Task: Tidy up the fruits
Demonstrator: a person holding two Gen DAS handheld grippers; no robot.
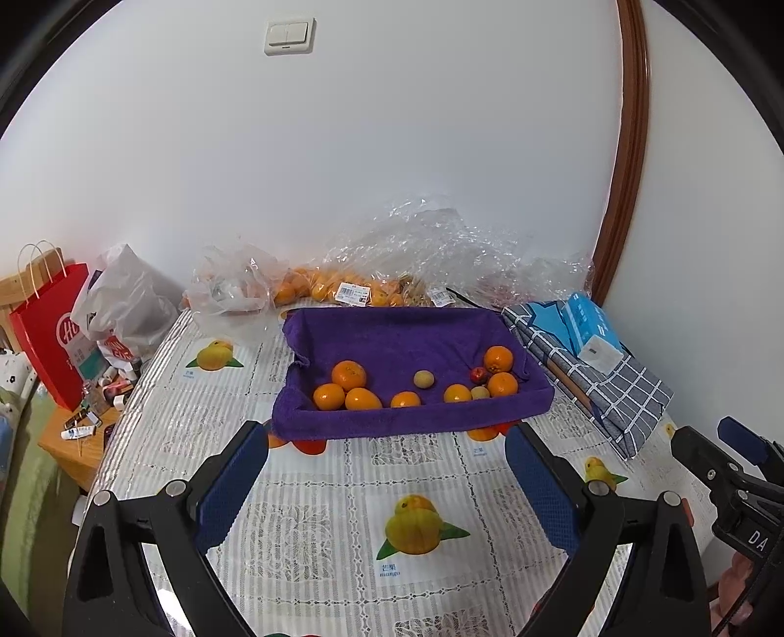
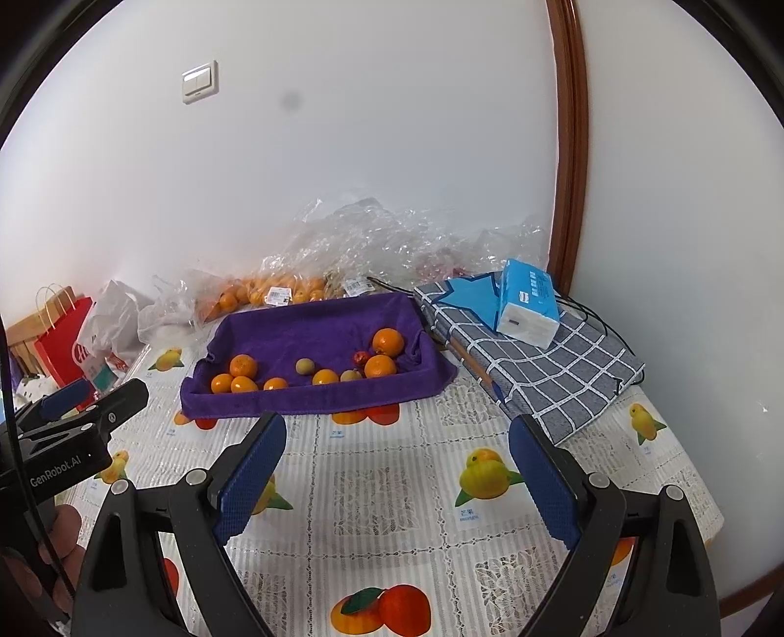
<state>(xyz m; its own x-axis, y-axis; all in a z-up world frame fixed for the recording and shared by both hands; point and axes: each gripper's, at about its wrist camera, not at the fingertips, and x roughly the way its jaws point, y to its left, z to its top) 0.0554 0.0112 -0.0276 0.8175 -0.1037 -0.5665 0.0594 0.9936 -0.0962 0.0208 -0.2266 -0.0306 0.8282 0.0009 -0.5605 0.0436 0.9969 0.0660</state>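
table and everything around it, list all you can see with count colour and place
tray: 1, purple towel-lined, table centre
oranges: 7, orange, in tray
pale small fruits: 2, yellow-green, in tray
small red fruit: 1, in tray
clear bags: several, hold oranges, behind tray
checked cloth: 1, grey-white, right of tray
tissue pack: 1, blue-white, on cloth
red paper bag: 1, left
light switch: 1, white, wall
left gripper: open, empty
right gripper: open, empty
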